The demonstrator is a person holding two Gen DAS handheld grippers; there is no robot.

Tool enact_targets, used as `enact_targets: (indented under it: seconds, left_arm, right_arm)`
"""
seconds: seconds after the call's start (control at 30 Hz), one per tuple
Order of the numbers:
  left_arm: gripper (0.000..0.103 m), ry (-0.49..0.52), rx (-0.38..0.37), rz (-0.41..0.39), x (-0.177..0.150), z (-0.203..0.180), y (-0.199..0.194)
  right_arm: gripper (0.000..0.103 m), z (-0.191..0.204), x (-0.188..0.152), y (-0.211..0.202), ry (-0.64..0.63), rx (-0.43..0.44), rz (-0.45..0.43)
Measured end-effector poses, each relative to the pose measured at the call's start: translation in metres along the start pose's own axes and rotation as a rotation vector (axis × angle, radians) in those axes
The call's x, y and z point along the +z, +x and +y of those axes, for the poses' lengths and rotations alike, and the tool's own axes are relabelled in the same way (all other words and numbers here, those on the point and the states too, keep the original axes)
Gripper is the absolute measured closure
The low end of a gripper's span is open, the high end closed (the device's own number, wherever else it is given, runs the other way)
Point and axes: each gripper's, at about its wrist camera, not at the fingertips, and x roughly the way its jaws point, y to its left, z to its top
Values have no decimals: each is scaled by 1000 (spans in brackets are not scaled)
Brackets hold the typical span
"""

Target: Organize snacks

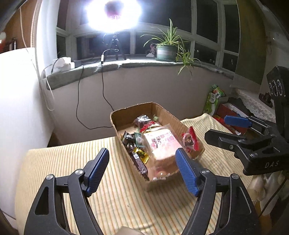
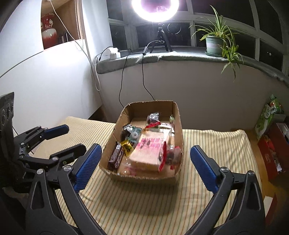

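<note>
A shallow cardboard box (image 1: 132, 107) sits on the yellow striped tablecloth (image 1: 117, 195), filled with snacks. A large pink-labelled packet (image 1: 161, 144) lies in its middle, a dark chocolate bar (image 1: 140, 163) along its left wall, and a red packet (image 1: 189, 141) at its right wall. My left gripper (image 1: 142, 171) is open just short of the box's near end, touching nothing. In the right wrist view the same box (image 2: 124, 115) lies ahead of my right gripper (image 2: 146, 167), which is wide open and empty. The left gripper (image 2: 75, 138) shows at the left there, and the right gripper (image 1: 224, 129) at the right of the left wrist view.
A green snack bag (image 2: 267, 115) and a red carton (image 2: 269, 157) stand off the table's right side. Behind the box is a wall under a windowsill with a ring light (image 2: 155, 9), a potted plant (image 2: 215, 45) and hanging cables (image 1: 79, 108). A white wall closes the left.
</note>
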Motion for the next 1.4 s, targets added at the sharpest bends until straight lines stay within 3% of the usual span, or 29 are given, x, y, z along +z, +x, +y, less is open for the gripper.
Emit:
enact_targets:
  seconds: [0.4, 1.4]
  left_arm:
    - [27, -16, 23, -17, -13, 0, -23]
    - [27, -25, 24, -27, -19, 1, -32]
  right_arm:
    - [2, 0, -15, -12, 21, -18, 2]
    - [2, 7, -18, -17, 4, -14, 8]
